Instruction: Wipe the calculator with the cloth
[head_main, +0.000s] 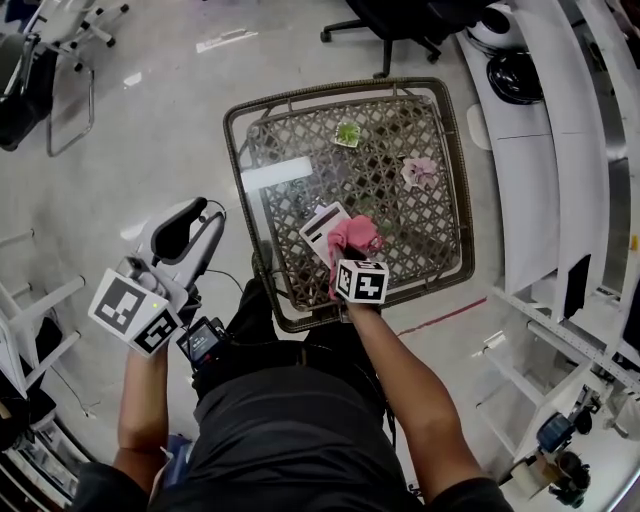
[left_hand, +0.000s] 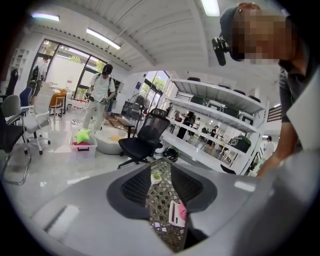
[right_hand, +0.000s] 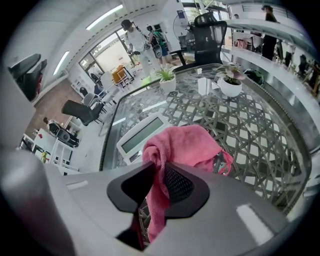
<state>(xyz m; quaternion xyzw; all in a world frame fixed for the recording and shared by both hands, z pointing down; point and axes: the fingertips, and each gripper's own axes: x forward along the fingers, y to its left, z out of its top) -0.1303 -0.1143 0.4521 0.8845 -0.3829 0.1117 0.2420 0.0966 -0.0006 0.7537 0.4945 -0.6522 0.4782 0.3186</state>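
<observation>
A white calculator (head_main: 320, 226) lies on the glass-topped wicker table (head_main: 300, 318), near its front edge. A pink cloth (head_main: 352, 238) is bunched over the calculator's right end. My right gripper (head_main: 350, 262) points steeply down and is shut on the cloth. In the right gripper view the cloth (right_hand: 185, 145) runs up between the pads (right_hand: 177, 185) and drapes over the calculator (right_hand: 139, 136), whose display still shows. My left gripper (head_main: 200, 225) hangs left of the table over the floor. A narrow gap shows between its fingers and nothing is in it. Through that gap the calculator (left_hand: 175, 214) and cloth (left_hand: 183, 212) show far off.
A small green potted plant (head_main: 347, 133) and a pink-flowered pot (head_main: 420, 172) stand at the table's far side. A black office chair (head_main: 400, 25) is beyond the table. White shelving (head_main: 540, 200) runs along the right. A person stands in the distance (left_hand: 101, 95).
</observation>
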